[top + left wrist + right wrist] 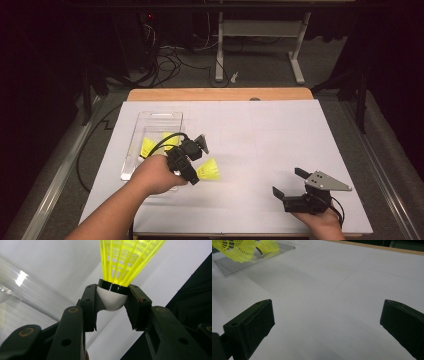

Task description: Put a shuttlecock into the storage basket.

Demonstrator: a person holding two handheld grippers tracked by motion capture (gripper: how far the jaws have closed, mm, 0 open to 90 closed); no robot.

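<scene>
My left gripper (196, 175) is shut on a yellow shuttlecock (209, 170), held a little above the white table just right of a clear plastic tray (155, 120). In the left gripper view the jaws pinch its white cork head (111, 298) below the black band, and the yellow skirt (127, 257) points up and away. Two more yellow shuttlecocks (147, 146) lie in the tray, partly hidden by my left hand. My right gripper (288, 181) rests open near the front right of the table, with nothing between its jaws (327, 322).
White paper (260, 135) covers the table, and a wooden edge (220, 94) shows at the back. In the right gripper view, yellow shuttlecock skirts (237, 250) and the tray's edge (244, 265) sit at the top left. Cables and a desk frame (260, 30) stand on the floor beyond.
</scene>
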